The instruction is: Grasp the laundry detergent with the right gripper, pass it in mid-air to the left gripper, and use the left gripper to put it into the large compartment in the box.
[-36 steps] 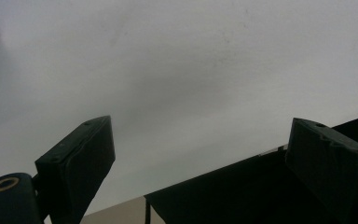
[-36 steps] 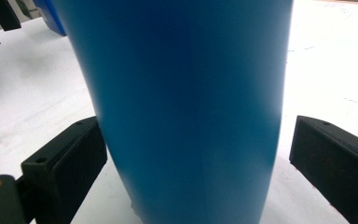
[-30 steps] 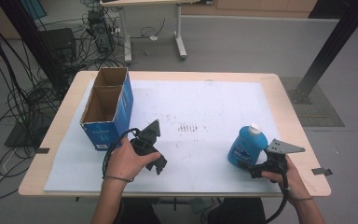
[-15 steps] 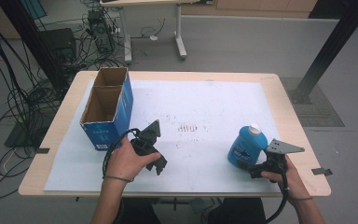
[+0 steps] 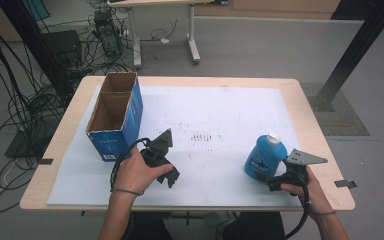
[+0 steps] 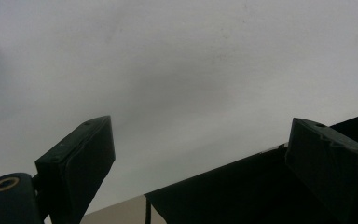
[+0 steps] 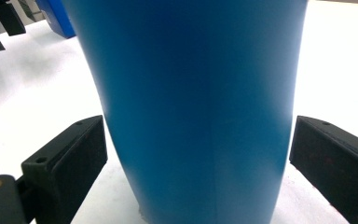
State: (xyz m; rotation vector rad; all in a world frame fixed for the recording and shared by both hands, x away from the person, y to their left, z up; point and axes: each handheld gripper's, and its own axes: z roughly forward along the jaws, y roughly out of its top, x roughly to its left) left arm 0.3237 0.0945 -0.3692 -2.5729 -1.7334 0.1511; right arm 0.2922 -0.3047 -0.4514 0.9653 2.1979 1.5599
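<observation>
Straddling the bottle (image 7: pixel 191 102), my right claw (image 5: pixel 280 181) stood open, one jaw on each side of the blue body with a small gap on the left and a wider one on the right, neither pad touching yet. From the high view the bottle (image 5: pixel 263 157) stood upright near the front right of the counter (image 5: pixel 220 107), white cap up, well apart from the box (image 5: pixel 115 117) at the far left. My left claw (image 5: pixel 166 161) lay low over the white sheet just in front of that box, jaws spread and nothing between them; its own view gave me only bare sheet and the counter's edge. I judged the step in hand to be the grasp on the bottle. To do it well I would centre the claw first, shifting it slightly so both gaps matched, since an uneven close would shove the bottle sideways or tip it. I would keep the jaws level and low on the body, where it looked widest and steadiest, and close slowly until both pads bit. The plastic seemed smooth and rounded, so a firm, square hold mattered before any lift. My left claw should stay clear.
</observation>
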